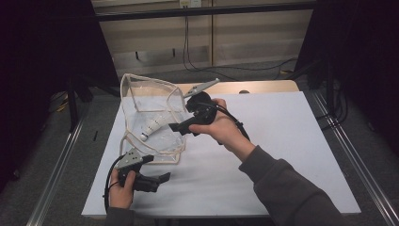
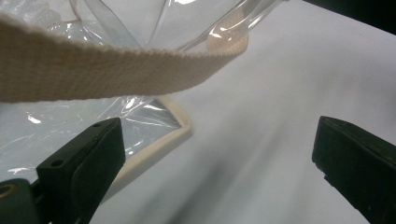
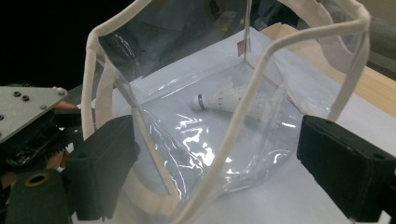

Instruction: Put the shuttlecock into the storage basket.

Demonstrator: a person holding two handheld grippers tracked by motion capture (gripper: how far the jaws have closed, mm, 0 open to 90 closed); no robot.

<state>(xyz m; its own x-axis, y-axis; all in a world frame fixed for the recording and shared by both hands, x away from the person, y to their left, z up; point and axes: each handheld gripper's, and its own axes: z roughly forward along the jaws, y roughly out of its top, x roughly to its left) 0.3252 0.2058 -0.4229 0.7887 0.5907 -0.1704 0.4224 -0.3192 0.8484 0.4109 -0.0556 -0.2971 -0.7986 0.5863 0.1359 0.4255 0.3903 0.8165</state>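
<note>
Clear bag w/ cream trim stands near far-left corner of white table, shuttlecock lying inside. R gripper at bag's right side, jaws released, nothing gripped. L gripper near front-left edge, jaws wide apart, empty; bag strap just ahead.

Dim room, dark edges; white table lit from above. Glare on clear bag; near strap blurred.

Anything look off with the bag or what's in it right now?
Nothing damaged. The clear bag lies tipped on its side on the white table, mouth toward the right tool, with the shuttlecock resting inside.
</note>
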